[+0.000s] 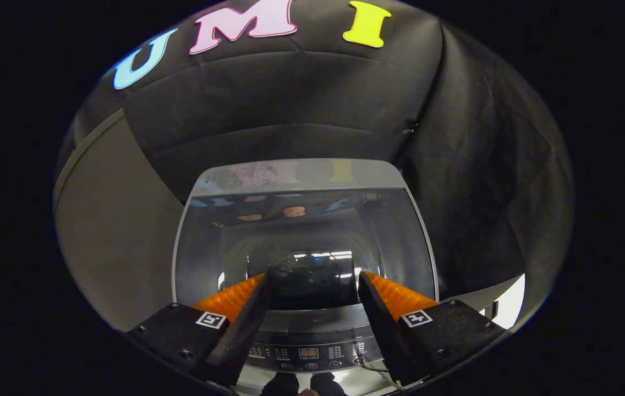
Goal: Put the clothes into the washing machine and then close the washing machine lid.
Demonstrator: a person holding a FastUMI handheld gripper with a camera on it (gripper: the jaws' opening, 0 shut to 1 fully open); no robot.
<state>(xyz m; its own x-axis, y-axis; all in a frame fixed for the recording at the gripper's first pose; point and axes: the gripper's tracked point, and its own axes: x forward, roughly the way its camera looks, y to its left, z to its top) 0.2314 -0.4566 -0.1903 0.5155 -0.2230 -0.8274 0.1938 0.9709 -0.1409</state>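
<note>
Presently: gripper [312, 280] fingers apart, empty, over the grey top-loading washing machine [301, 335].
Its glass lid [301, 231] appears down; confirm it seats flush.

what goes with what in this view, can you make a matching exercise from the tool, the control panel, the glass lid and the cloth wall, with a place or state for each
Things:
1. tool
2. control panel
3. glass lid
4. black cloth wall

Places or states:
A. furthest back, behind everything else
B. low down between the tool's fingers, nearest the camera
C. open, nothing held
D. just ahead of the tool, showing reflections

Pairs: 1-C, 2-B, 3-D, 4-A
</note>
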